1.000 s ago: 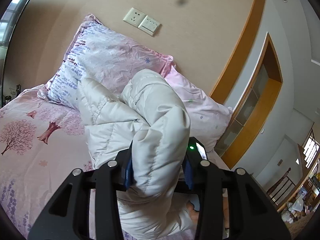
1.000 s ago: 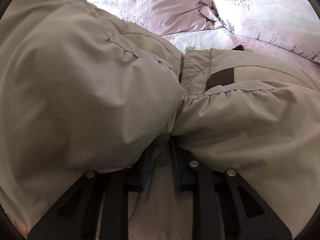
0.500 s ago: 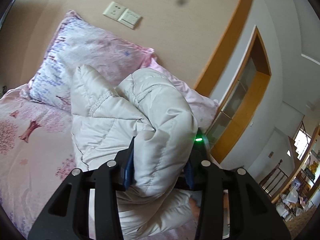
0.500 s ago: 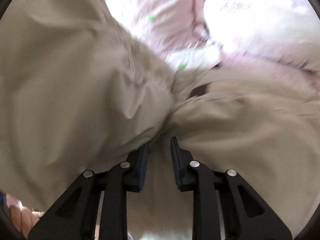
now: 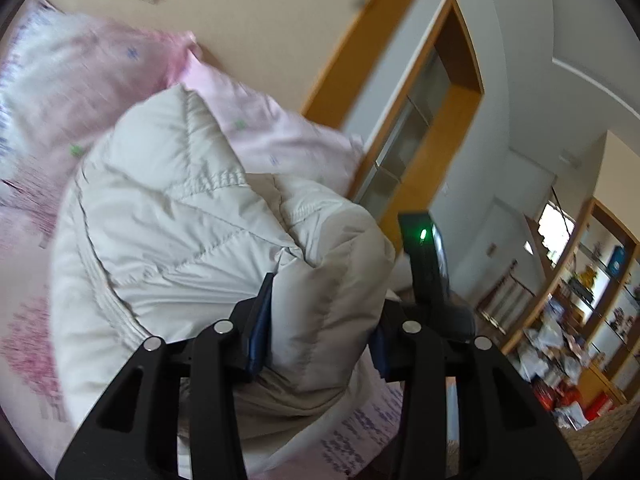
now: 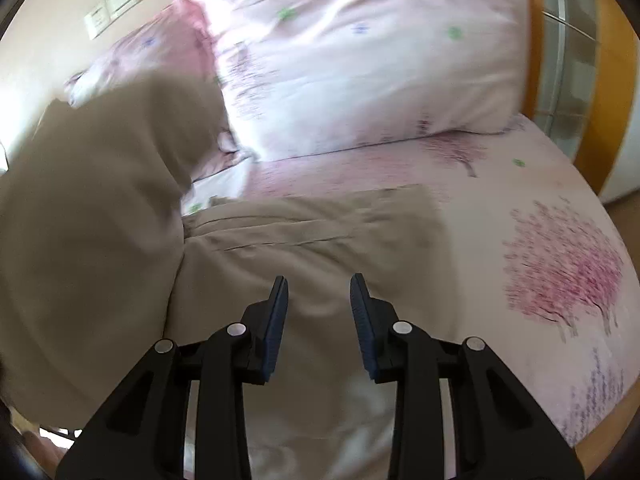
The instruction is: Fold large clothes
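A puffy off-white quilted jacket (image 5: 168,232) lies bunched on the pink floral bed. My left gripper (image 5: 324,316) is shut on a thick fold of the jacket and holds it raised above the bed. In the right wrist view the same jacket (image 6: 312,248) looks beige, one part lying flat ahead of the fingers and a lifted bulk (image 6: 88,216) at the left. My right gripper (image 6: 319,308) is open and empty, just above the flat part.
Two pink floral pillows (image 6: 360,56) lean on the beige wall at the head of the bed. The bedsheet (image 6: 560,264) runs to the bed's right edge. A wooden doorway (image 5: 436,112) and cluttered shelves (image 5: 580,320) stand to the right.
My right gripper has let go of the jacket, opened and pulled back, so bed and pillows now show. My left gripper has swung right, still holding its fold.
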